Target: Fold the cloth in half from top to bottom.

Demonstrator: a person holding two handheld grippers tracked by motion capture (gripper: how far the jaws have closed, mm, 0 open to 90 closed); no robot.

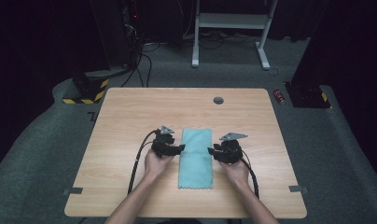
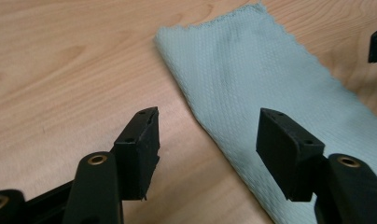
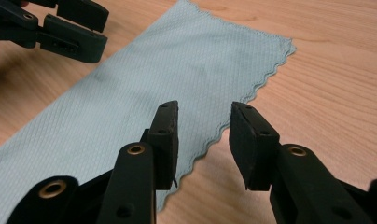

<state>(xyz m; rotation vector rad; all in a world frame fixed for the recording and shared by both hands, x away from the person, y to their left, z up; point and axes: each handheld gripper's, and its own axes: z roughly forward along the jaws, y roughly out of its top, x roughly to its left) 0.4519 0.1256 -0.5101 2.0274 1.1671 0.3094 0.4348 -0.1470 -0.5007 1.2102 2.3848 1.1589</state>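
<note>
A light blue cloth [image 1: 195, 157], folded into a long strip, lies flat in the middle of the wooden table [image 1: 126, 116]. My left gripper [image 1: 181, 149] rests at the strip's left edge, jaws facing right. In the left gripper view it [image 2: 207, 121] stands wide open, straddling the edge of the cloth [image 2: 270, 79]. My right gripper [image 1: 210, 150] sits at the strip's right edge, facing left. Seen in the right gripper view, it [image 3: 204, 109] is open by a narrower gap over the scalloped edge of the cloth [image 3: 130, 88]. Nothing is gripped.
A small grey disc [image 1: 218, 100] is set into the table near its far edge. Grey tape marks [image 1: 73, 191] [image 1: 296, 189] sit by the near corners. Beyond the table are a white desk frame [image 1: 231, 21], a red can [image 1: 280, 96] and a yellow-black striped base [image 1: 86, 91].
</note>
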